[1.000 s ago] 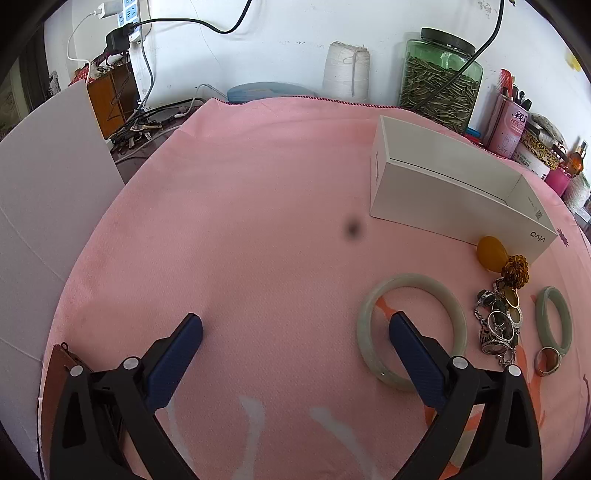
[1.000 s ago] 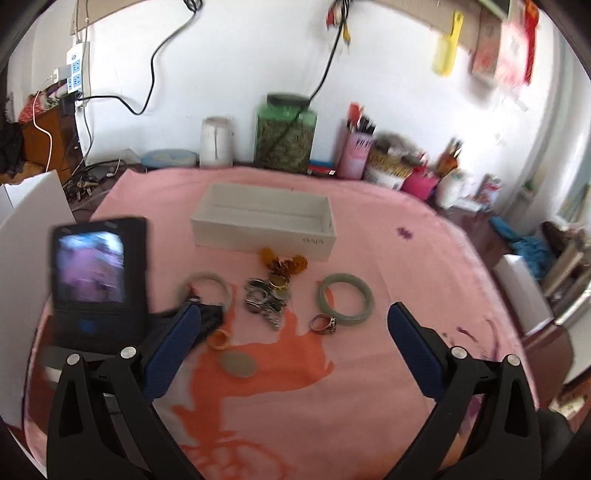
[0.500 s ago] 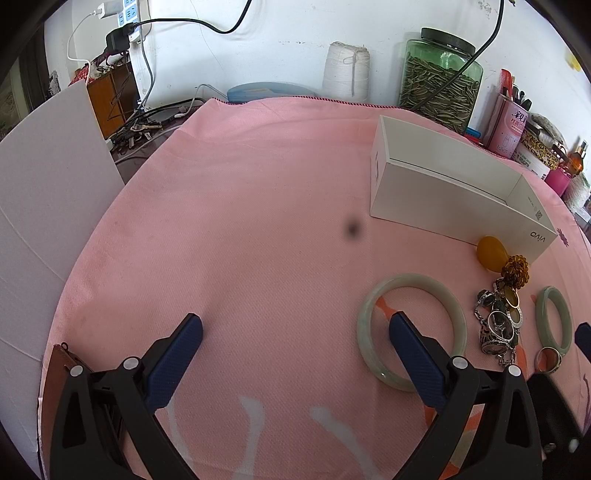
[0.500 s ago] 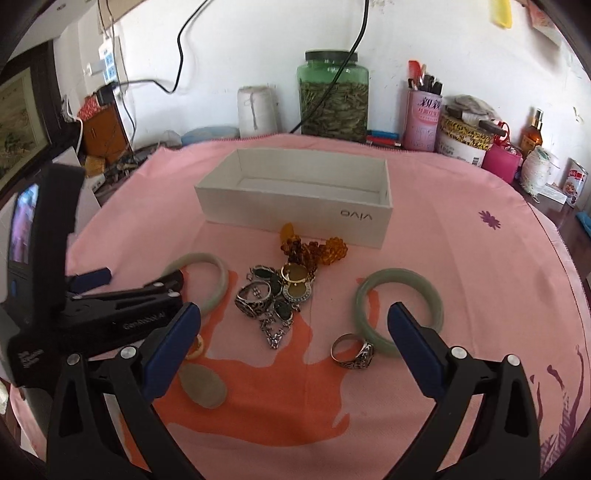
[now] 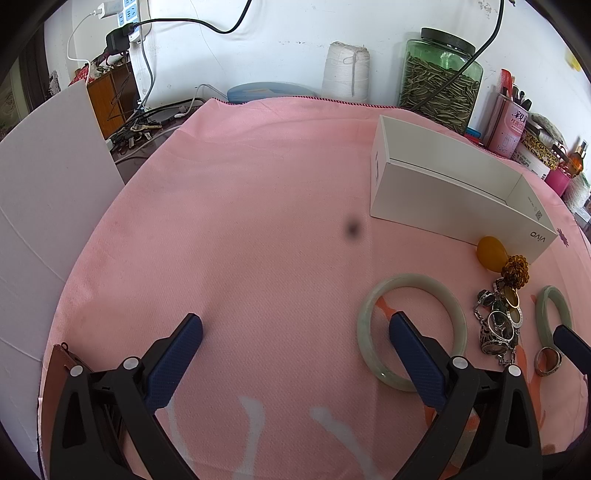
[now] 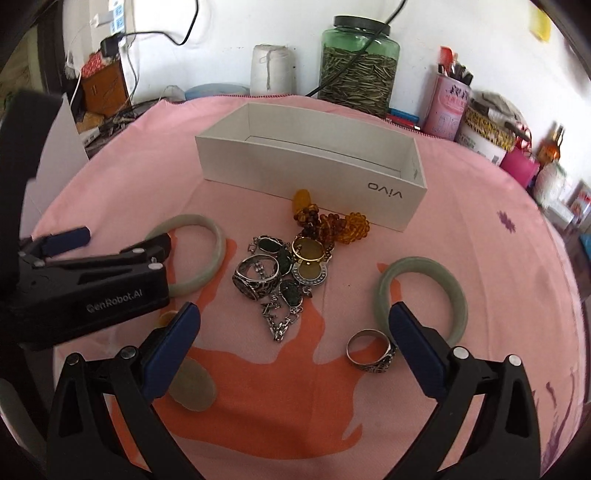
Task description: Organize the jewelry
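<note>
A white open box (image 6: 314,162) stands on the pink cloth (image 6: 480,229); it also shows in the left wrist view (image 5: 443,192). In front of it lie amber beads (image 6: 332,221), a tangle of silver rings and chain (image 6: 280,277), two jade bangles (image 6: 458,295) (image 6: 207,251), a silver ring (image 6: 371,354) and a pale flat stone (image 6: 194,386). My right gripper (image 6: 295,321) is open, low over the pile. My left gripper (image 5: 295,328) is open and empty; one of its fingers (image 5: 413,350) lies over the left bangle (image 5: 410,291).
A green jar of seeds (image 6: 358,59), a white thread spool (image 6: 271,70), a pink pen cup (image 6: 448,99) and tins stand along the wall behind the box. A white board (image 5: 44,206) stands at the left table edge. Cables and a power strip (image 5: 122,22) are at the back left.
My right gripper has moved forward and down toward the jewelry pile; its fingertip now shows at the right edge of the left wrist view. My left gripper has stayed still.
</note>
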A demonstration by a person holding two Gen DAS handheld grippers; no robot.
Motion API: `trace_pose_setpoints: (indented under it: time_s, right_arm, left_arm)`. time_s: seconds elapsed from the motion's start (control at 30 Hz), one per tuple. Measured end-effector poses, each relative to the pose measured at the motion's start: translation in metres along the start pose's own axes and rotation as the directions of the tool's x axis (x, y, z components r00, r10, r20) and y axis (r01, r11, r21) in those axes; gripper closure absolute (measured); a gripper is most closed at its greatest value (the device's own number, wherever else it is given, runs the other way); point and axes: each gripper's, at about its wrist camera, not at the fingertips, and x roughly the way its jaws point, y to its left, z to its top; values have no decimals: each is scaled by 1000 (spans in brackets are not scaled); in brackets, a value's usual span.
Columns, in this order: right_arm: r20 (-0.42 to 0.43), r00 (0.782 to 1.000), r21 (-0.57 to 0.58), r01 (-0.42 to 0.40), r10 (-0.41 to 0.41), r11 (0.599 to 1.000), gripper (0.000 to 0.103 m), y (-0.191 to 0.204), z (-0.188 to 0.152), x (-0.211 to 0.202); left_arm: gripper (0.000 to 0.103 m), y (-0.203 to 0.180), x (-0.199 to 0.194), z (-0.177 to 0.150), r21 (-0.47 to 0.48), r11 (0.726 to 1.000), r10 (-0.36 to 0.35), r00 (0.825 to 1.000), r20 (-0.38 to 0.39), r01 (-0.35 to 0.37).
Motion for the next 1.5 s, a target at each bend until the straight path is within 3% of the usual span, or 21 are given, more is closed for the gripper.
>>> trace_pose_setpoints:
  time_s: [0.07,0.43,0.67,0.9,1.13,1.33,1.5]
  right_arm:
    - [3,999,-24,33,-33,999,6,5,-1,0]
    - [-4,1000,-12,17,-17,1000,5,3,-1,1]
    - [-3,999,-90,-39,39,995,6,-3,-2,-2]
    - [152,988,-155,59,-36,986,6,-21,-14,-38]
    - [141,988,-82,70,-58,994,6,-66,-15,-30]
    - [69,998,0,9,-9,1000,6,-95,-11,-10]
    - [41,998,29,-46,44,999,6,-102,-12,-5]
  left_arm:
    - [4,0,0,0,0,1000,0,1000,0,0]
    - [4,0,0,0,0,1000,0,1000,-1,0]
    - [4,0,0,0,0,1000,0,1000,-1,0]
    - [4,-1,0,0,-11,1000,4,1000,-2,-4]
    - [4,-2,1,2,-18,1000,15,1000,-20,-15]
    - [5,2,0,4,74,995,-64,997,-52,68]
    - [5,-3,-15,5,93,977,-192,981,-11,193]
